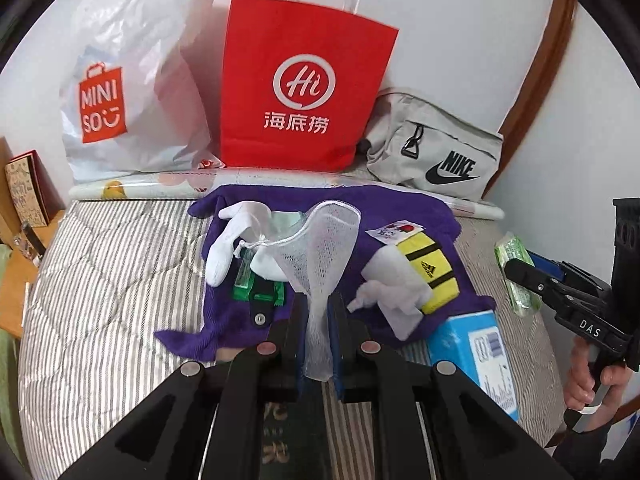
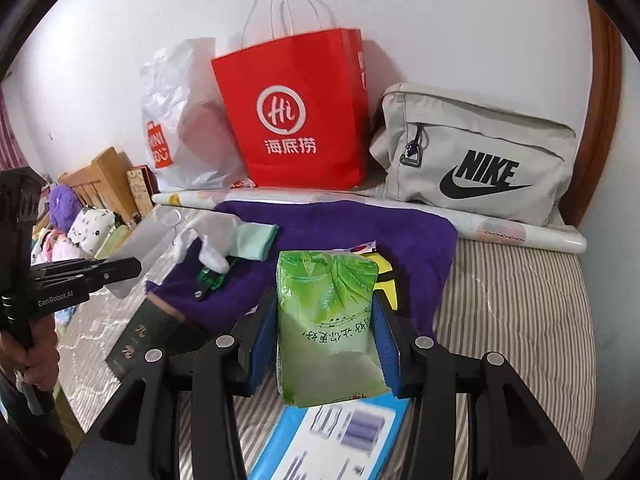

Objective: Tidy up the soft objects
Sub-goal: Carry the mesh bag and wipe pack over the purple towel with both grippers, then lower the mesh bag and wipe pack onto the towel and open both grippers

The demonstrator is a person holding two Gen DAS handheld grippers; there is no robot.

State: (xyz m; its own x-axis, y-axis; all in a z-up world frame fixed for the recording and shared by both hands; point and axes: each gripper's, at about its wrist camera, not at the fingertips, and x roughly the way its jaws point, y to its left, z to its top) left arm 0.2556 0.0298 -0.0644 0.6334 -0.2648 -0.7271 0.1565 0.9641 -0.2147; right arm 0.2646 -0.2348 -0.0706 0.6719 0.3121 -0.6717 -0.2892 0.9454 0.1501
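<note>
- Nearest the lens, left wrist view: our left gripper (image 1: 318,320) is clamped fully down on the neck of a white mesh pouch (image 1: 320,248), whose mouth fans open above the jaws toward 12 o'clock.
- Right wrist view: our right gripper (image 2: 326,344) holds a green tissue pack (image 2: 328,320) at partial width, blue pads on both sides, the pack standing upright.
- Both loads hang over the striped bed (image 1: 112,280). The other soft items lie on a purple towel (image 1: 400,216): white socks (image 1: 224,248) at 10 o'clock of the pouch, a yellow plush (image 1: 428,276) at 3 o'clock.
- Risk 1: the pouch is pinched by thin mesh only; we judge it could slide out if jerked.
- Risk 2: the mouth looks limp and narrow. Pushing the pack in may fold the rim shut, or snag its drawstring (image 1: 260,243).
- Risk 3: the plastic wrap is slick; a loose squeeze could let the pack tip forward.
- Risk 4: a blue box (image 1: 476,352) sits at 4 o'clock, close under the grippers; a low swing may knock it.
</note>
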